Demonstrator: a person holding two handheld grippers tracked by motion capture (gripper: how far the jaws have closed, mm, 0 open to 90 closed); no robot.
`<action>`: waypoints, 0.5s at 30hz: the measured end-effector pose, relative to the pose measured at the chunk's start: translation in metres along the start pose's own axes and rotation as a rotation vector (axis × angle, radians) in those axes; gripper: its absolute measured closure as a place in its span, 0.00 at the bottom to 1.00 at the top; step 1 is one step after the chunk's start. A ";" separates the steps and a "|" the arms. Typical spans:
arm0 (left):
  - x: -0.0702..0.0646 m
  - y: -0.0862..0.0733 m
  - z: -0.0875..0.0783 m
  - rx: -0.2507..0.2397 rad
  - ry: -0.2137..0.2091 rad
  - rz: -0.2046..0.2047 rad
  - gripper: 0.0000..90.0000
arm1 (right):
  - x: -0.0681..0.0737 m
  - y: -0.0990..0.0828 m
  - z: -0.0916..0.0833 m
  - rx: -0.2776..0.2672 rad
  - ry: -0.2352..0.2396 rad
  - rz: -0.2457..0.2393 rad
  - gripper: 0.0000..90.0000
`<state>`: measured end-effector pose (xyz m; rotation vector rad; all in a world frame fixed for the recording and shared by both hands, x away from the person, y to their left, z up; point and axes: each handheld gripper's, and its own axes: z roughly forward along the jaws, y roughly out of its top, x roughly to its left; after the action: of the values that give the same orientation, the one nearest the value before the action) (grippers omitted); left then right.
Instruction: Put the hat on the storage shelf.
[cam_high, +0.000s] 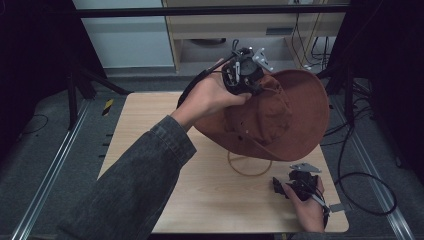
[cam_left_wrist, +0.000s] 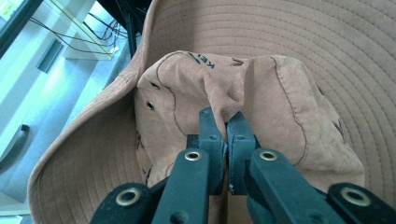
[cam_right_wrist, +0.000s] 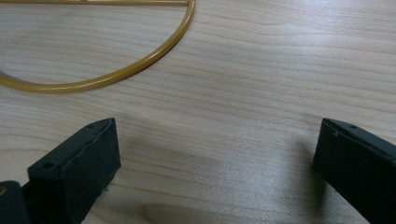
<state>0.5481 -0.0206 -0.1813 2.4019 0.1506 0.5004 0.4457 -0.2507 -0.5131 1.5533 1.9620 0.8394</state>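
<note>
The brown hat (cam_high: 280, 112) hangs tilted above the wooden table (cam_high: 150, 130), pinched at a fold of its crown between the closed jaws of the left gripper (cam_left_wrist: 223, 122), which sits at the hat's far upper edge in the high view with the wide stitched brim spreading out beyond and around its jaws. Below the hat, a yellow wire ring (cam_right_wrist: 116, 72) lies on the table, ahead and to the left of the right gripper (cam_right_wrist: 215, 158). That gripper rests low near the table's near right corner, its jaws spread wide and holding nothing.
</note>
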 end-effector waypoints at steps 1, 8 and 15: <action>0.000 0.000 0.000 0.000 0.000 0.000 0.97 | 0.000 0.000 0.000 0.000 0.000 0.000 0.01; -0.002 0.001 0.009 0.009 -0.009 0.003 0.97 | 0.000 0.000 0.000 -0.002 -0.003 -0.005 0.01; -0.005 0.001 0.017 0.022 -0.015 0.007 0.97 | 0.000 0.000 0.000 -0.002 -0.003 -0.005 0.01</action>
<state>0.5502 -0.0325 -0.1946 2.4278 0.1418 0.4866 0.4458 -0.2511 -0.5132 1.5466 1.9614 0.8361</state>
